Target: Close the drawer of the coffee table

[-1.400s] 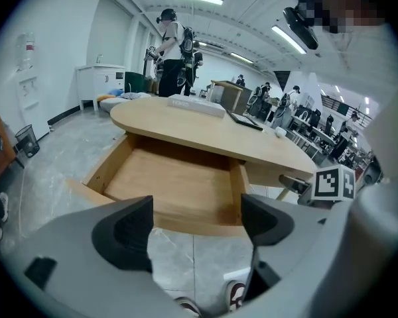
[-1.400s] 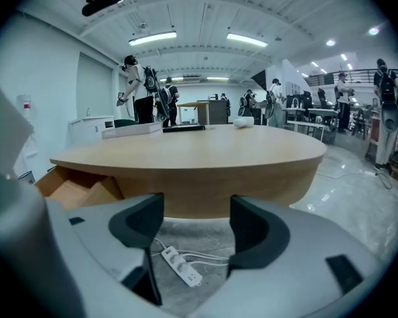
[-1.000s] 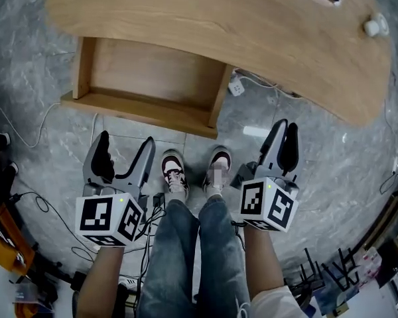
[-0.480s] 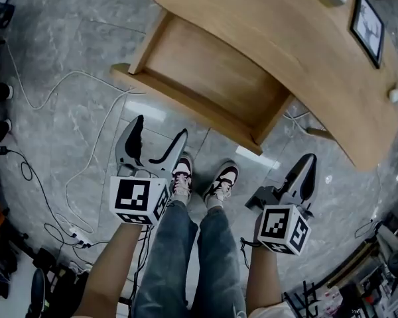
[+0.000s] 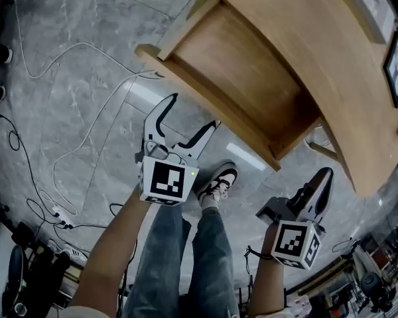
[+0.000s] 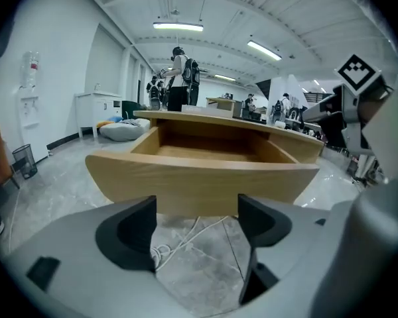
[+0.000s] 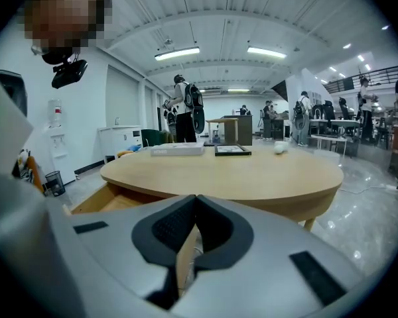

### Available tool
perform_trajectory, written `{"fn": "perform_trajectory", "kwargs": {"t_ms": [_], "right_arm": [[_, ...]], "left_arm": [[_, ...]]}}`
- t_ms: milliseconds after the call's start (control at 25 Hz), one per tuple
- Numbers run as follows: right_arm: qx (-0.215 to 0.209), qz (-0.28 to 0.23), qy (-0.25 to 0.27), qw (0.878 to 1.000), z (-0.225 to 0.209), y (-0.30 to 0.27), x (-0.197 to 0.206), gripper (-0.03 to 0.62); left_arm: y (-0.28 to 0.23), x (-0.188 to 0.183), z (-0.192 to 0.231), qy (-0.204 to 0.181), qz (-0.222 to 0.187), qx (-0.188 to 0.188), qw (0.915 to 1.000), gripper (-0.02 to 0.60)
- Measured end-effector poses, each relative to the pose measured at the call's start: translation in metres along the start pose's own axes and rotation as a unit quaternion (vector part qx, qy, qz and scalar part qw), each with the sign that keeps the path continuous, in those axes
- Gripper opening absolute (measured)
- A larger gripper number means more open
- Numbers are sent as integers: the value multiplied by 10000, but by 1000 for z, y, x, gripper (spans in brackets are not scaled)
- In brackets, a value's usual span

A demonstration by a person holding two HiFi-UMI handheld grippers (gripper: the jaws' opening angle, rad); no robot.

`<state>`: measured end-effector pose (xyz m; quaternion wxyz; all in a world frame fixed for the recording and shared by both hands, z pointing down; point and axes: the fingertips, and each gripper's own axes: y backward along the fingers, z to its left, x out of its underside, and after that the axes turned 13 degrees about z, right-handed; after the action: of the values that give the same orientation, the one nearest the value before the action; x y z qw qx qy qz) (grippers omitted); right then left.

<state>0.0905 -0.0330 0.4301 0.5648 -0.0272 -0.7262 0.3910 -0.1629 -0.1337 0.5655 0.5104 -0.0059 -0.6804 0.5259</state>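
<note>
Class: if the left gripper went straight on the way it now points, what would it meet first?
Most likely the curved wooden drawer front, straight ahead of the left gripper, whose jaws stand open and empty. How far off it is, is hard to judge.

The drawer (image 5: 242,71) is seen steeply from above in the head view and closely, front-on, in the left gripper view; the coffee table (image 7: 252,171) is faced across its top in the right gripper view.

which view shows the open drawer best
The head view: it looks down on the whole drawer, pulled out from under the table, with its inside in sight. The left gripper view faces its front head-on and sees little of its bottom. The right gripper view catches only one corner at the left edge.
</note>
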Motion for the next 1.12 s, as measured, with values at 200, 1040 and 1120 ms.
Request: {"fn": "perform_trajectory", "kwargs": {"t_ms": [200,1040,1120], "right_arm": [[-80,78,-74,9999,9,-9,4,2],[-203,160,-32,9997,-6,-20,2,2],[-82,192,-226,9995,-15,-18,8,2]], "left_arm": [[-14,12,-3,37,82,119,9999,377],[-23,-2,-5,-181,-84,243,9995,370],[-23,-2,-5,-149,-67,264,9995,370]]}}
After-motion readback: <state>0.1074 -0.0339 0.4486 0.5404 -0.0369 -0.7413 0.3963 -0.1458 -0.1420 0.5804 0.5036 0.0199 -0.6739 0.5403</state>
